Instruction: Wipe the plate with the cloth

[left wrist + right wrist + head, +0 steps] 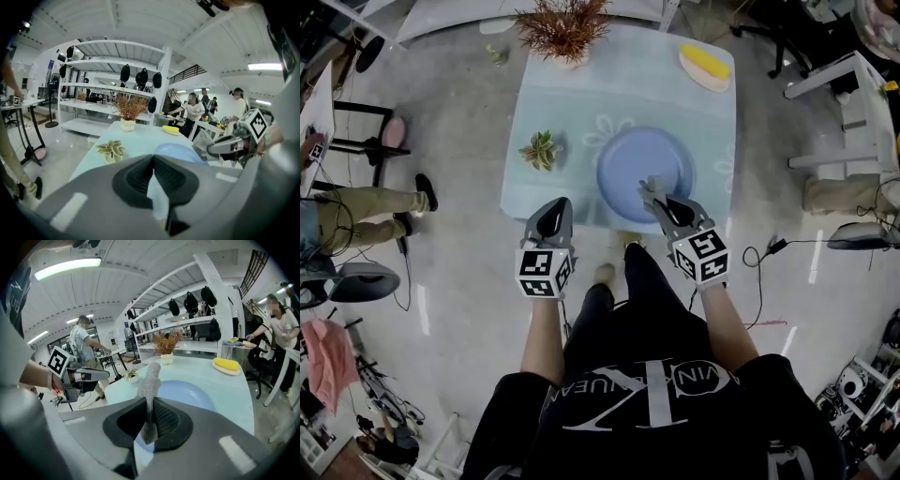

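A round blue plate lies near the front edge of a pale blue table. My right gripper hangs over the plate's near rim, shut on a grey knitted cloth. In the right gripper view the cloth stands up from between the jaws, with the plate just beyond. My left gripper hovers at the table's front edge, left of the plate, shut with nothing in it. The left gripper view shows the plate ahead and the right gripper at the right.
A small green potted plant stands left of the plate. A vase of dried brown stalks is at the table's far edge, and a yellow object on a dish at the far right corner. Seated people, white shelving and desks surround the table.
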`<state>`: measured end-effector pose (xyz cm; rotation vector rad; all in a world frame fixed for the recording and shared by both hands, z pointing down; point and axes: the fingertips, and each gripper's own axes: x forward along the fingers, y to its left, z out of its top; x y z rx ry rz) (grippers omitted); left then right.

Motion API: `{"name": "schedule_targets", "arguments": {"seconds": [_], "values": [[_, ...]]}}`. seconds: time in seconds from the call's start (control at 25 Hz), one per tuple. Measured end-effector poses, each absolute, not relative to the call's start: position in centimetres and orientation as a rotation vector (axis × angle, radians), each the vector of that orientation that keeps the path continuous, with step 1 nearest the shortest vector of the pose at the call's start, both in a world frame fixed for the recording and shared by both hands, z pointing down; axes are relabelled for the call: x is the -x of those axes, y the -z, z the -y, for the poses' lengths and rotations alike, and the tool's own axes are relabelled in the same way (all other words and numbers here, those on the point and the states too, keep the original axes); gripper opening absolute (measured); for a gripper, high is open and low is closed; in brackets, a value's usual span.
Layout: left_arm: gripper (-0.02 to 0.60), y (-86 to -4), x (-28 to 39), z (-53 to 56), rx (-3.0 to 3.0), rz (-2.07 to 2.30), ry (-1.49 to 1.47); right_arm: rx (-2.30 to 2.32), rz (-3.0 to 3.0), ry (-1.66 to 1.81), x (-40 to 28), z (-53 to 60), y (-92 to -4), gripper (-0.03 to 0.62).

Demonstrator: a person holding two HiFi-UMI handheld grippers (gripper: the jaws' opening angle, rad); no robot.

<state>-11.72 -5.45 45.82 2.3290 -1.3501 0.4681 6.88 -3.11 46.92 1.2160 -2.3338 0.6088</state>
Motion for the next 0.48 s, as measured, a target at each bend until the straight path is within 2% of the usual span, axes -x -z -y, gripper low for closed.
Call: {"name": "schedule_targets", "arguments": {"seconds": [0.48], "values": [[0.000,-51.3,9.8,6.8,-2.215,1.302,-0.568,-1.009,2.249,-0.576,-5.2,6.4,-51.9,0.031]]}}
